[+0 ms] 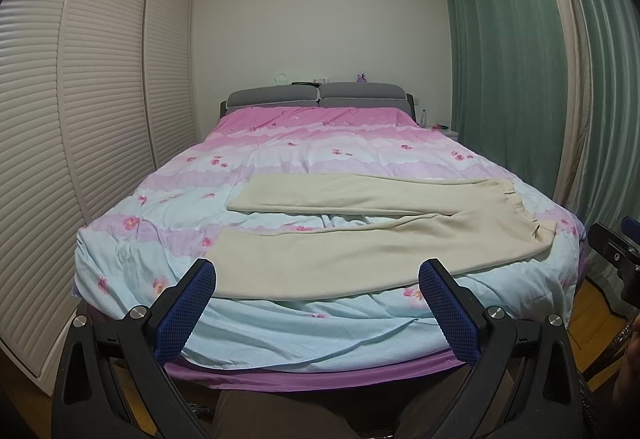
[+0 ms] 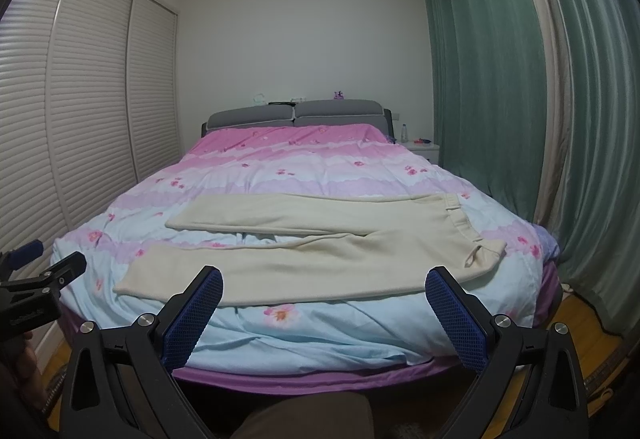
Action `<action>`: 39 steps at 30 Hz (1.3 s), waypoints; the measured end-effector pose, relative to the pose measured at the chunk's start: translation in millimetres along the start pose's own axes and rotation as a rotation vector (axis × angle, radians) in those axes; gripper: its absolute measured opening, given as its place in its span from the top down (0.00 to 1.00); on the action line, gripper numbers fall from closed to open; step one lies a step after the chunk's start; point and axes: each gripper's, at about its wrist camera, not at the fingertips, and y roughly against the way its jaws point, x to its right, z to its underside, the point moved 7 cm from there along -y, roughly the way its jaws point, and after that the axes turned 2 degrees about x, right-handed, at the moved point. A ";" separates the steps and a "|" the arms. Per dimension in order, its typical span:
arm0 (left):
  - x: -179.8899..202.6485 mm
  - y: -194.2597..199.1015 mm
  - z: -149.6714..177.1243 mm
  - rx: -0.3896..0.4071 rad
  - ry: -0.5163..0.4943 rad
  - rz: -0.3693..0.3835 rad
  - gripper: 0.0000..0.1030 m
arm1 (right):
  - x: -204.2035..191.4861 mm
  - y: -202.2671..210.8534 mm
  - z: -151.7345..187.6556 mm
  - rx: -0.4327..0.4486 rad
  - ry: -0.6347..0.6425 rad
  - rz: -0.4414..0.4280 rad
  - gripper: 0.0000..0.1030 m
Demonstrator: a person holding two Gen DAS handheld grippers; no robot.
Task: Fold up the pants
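Cream pants (image 1: pixel 360 239) flat by bed's (image 1: pixel 280 335) near edge, waistband twd right edge. L gripper (image 1: pixel 316 275) & R gripper (image 2: pixel 324 279) spread wide, empty. Only R view shows belt loop (image 2: pixel 474 255).

small items on headboard (image 1: pixel 316 93) too tiny to identify, nightstand (image 2: pixel 424 149) clutter unclear

A bed (image 1: pixel 120 263) with a pink-and-blue floral duvet carries cream pants (image 1: pixel 360 247), spread flat, legs apart, waistband toward its right edge.
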 end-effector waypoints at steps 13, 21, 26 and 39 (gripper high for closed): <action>2.3 2.5 -1.8 0.005 0.000 -0.001 0.00 | 3.1 0.2 0.1 0.002 -0.005 0.002 0.00; 2.0 2.7 -2.4 0.005 -0.001 0.001 0.00 | 3.2 0.3 0.3 0.002 -0.005 0.003 0.00; 1.7 2.5 -4.7 0.008 -0.003 0.000 0.00 | 3.5 0.2 0.1 0.002 -0.005 0.002 0.00; 0.2 3.3 -5.9 0.011 -0.004 0.000 0.00 | 4.8 -0.4 0.4 0.004 -0.005 0.004 0.00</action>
